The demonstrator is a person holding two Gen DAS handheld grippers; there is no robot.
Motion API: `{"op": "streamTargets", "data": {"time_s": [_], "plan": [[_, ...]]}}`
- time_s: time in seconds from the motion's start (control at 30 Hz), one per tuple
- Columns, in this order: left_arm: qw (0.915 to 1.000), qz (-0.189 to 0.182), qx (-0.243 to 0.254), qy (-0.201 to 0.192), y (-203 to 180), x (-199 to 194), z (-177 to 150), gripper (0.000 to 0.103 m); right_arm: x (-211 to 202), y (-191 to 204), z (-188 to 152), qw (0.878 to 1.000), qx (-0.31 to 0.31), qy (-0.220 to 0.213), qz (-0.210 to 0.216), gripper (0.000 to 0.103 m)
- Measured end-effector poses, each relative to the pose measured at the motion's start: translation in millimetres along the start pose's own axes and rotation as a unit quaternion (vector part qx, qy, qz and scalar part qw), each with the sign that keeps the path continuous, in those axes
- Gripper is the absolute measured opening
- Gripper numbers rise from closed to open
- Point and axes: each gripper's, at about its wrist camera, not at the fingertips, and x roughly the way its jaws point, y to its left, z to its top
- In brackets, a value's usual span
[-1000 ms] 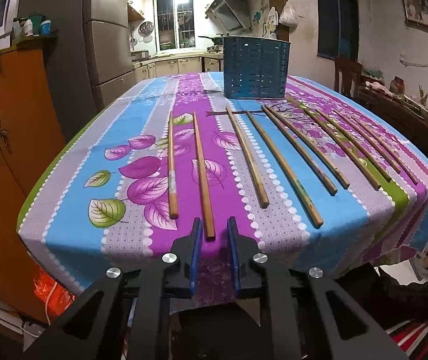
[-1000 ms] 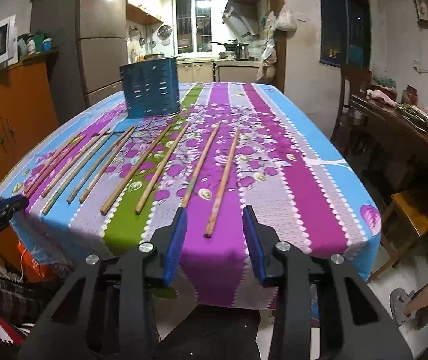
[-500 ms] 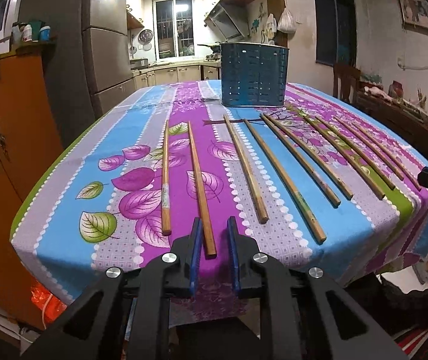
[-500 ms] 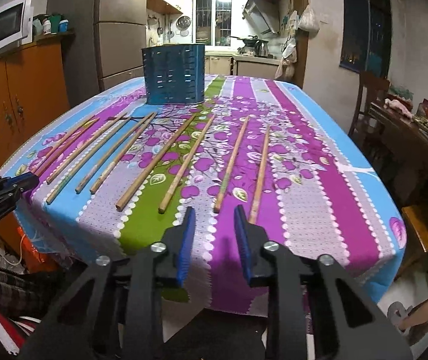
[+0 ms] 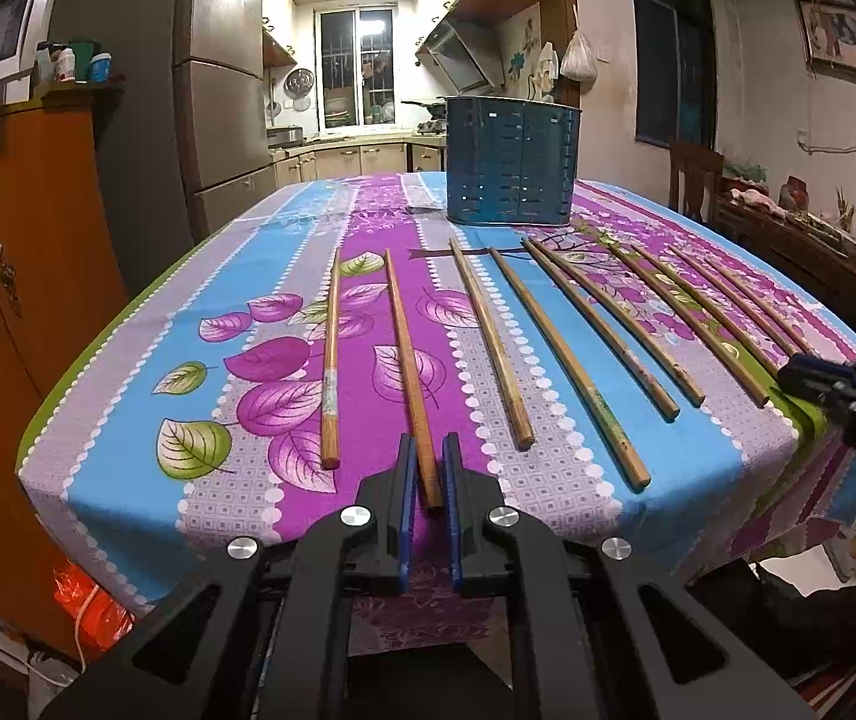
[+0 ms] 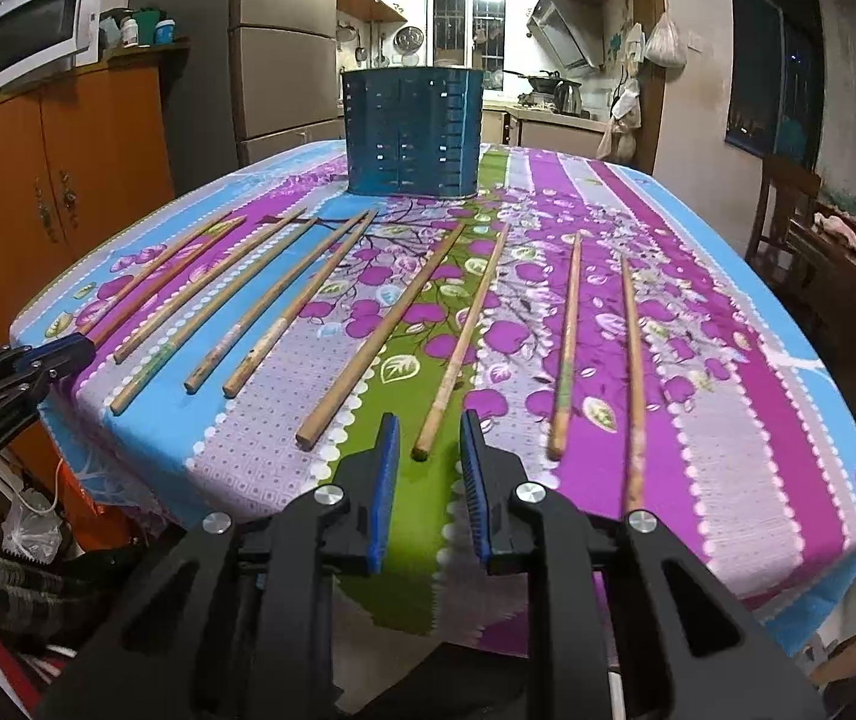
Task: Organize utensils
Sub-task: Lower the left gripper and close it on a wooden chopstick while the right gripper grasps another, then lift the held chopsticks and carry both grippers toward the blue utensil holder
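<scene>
Left tongs [image 5: 426, 468] now slid forward, nearly closed around the second chopstick's [image 5: 409, 360] near end on the surface [image 5: 128, 420]. Right tongs [image 6: 426, 450] shifted left, half open, lined up behind another chopstick [image 6: 461, 342], not touching. Only right view shows the microwave [image 6: 32, 39] fully.

Chopsticks [image 5: 491, 345] lie before holder [image 5: 512, 161] on table [image 5: 128, 396].

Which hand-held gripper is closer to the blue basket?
Neither clearly. The left hand-held gripper and the right hand-held gripper both sit at the table's near edge, with the blue utensil basket far across.
</scene>
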Motion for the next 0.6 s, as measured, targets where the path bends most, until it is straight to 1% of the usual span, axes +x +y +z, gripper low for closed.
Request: {"op": "streamTargets", "data": {"time_s": [0.07, 0.17, 0.23, 0.33, 0.5, 0.6], "plan": [[1.0, -0.001, 0.0, 0.0, 0.2, 0.2, -0.1, 0.01, 0.9, 1.1, -2.1, 1.0, 0.005, -0.009, -0.007, 0.019], [1.0, -0.002, 0.001, -0.001, 0.5, 0.0, -0.4, 0.01, 1.5, 0.5, -5.8, 0.999, 0.029, -0.02, -0.008, 0.017], [1.0, -0.004, 0.001, -0.001, 0.5, 0.0, -0.5, 0.01, 1.8, 3.2, -7.2, 0.999, 0.03, -0.028, -0.013, 0.011], [1.0, -0.005, 0.003, -0.002, 0.4, 0.2, -0.3, 0.01, 2.5, 3.5, -8.6, 0.998, 0.041, -0.035, -0.013, 0.006], [1.0, -0.007, 0.005, -0.001, 0.8, 0.1, 0.7, 0.01, 0.6, -3.6, -7.8, 0.997, 0.069, -0.036, -0.002, 0.005], [1.0, -0.008, 0.005, 0.0, 1.1, -0.2, 1.4, 0.009, -5.9, -4.4, -4.9, 0.997, 0.069, -0.047, -0.001, 0.005]]}}
